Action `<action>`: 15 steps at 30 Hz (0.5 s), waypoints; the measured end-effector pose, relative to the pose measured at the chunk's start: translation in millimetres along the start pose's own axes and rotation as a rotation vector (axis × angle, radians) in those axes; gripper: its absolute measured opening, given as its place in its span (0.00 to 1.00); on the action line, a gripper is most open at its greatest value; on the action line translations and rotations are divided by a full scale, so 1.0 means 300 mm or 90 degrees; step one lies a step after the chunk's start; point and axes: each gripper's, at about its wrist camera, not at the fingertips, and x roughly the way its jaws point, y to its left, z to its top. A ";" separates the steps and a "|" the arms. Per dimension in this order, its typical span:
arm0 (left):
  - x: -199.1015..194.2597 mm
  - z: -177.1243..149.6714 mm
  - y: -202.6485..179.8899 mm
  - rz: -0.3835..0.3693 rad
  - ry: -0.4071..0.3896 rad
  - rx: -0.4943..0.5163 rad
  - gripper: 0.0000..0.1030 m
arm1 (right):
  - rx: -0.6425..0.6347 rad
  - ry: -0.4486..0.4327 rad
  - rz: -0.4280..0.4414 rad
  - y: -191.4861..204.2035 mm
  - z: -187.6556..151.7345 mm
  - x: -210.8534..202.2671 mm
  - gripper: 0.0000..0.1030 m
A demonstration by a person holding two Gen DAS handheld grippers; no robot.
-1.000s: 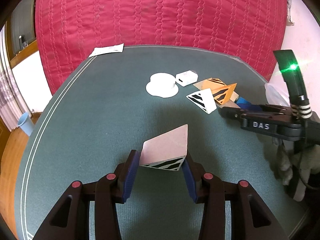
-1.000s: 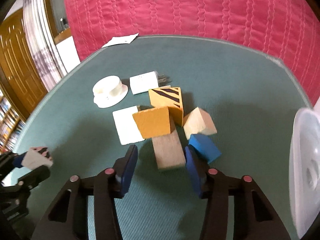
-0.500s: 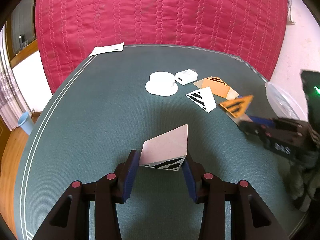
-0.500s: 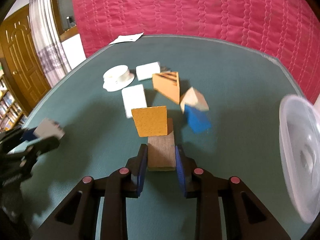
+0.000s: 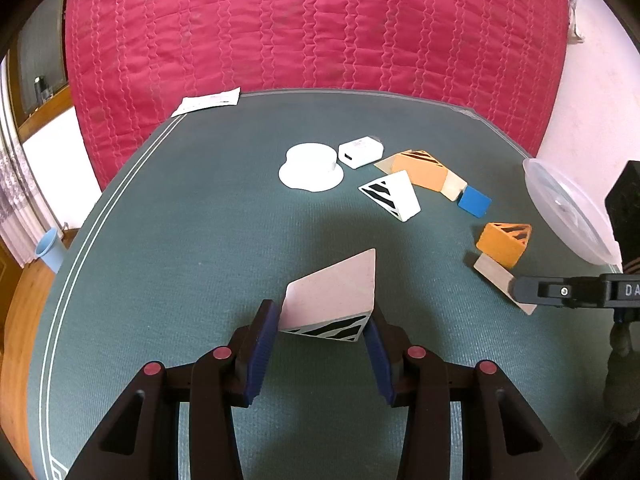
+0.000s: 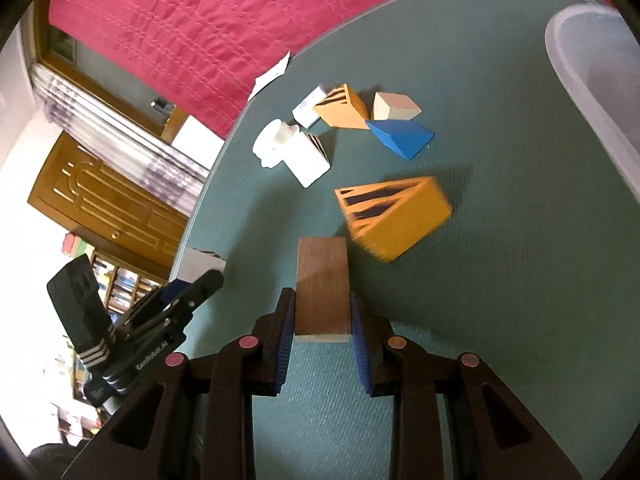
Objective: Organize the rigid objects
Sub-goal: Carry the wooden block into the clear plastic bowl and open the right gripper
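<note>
Wooden and plain, the brown block (image 6: 322, 286) sits clamped between the blue pads of the right hand-held gripper (image 6: 322, 330), jaws closed narrowly on its two long sides; it appears lifted off the green counter (image 6: 500, 300), though I cannot be certain it is clear of the surface; an orange striped wedge (image 6: 394, 216) lies just beside its far end, slightly blurred, and whether the two touch I cannot tell. The left hand-held gripper (image 5: 324, 330) is closed about halfway on a pale pink wedge with black stripes (image 5: 332, 294), gripped at its lower corners and tilted up towards the camera. Farther off on the counter stand the remaining pieces: a white striped wedge (image 5: 394, 194), a second orange wedge (image 5: 420, 166), a cream block (image 6: 396, 106), a blue wedge (image 6: 402, 138), a white charger (image 5: 360, 152) and a white round cap (image 5: 310, 166); a clear plastic tub (image 6: 592, 80) waits at the right edge. Judging from this, both grippers are mid-carry, each with one piece secured; the step in hand seems to be transport towards the tub. The next move probably calls for swinging the brown block right over the tub rim without clipping the orange striped wedge; then opening the jaws low enough that the block does not bounce out.
</note>
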 end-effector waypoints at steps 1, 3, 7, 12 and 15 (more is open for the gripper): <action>0.000 0.001 -0.001 0.000 0.000 -0.001 0.45 | -0.008 -0.003 -0.004 0.013 0.001 0.000 0.27; -0.001 0.001 -0.002 0.001 0.001 -0.001 0.45 | -0.027 -0.011 -0.018 0.036 -0.009 -0.010 0.27; -0.006 0.001 -0.007 0.001 -0.001 0.000 0.45 | -0.056 -0.033 -0.041 0.058 -0.017 -0.038 0.27; -0.020 0.006 -0.034 -0.003 -0.008 0.010 0.45 | -0.078 -0.054 -0.068 0.066 -0.024 -0.077 0.27; -0.021 0.005 -0.054 -0.006 -0.009 0.018 0.45 | -0.109 -0.049 -0.107 0.070 -0.042 -0.066 0.28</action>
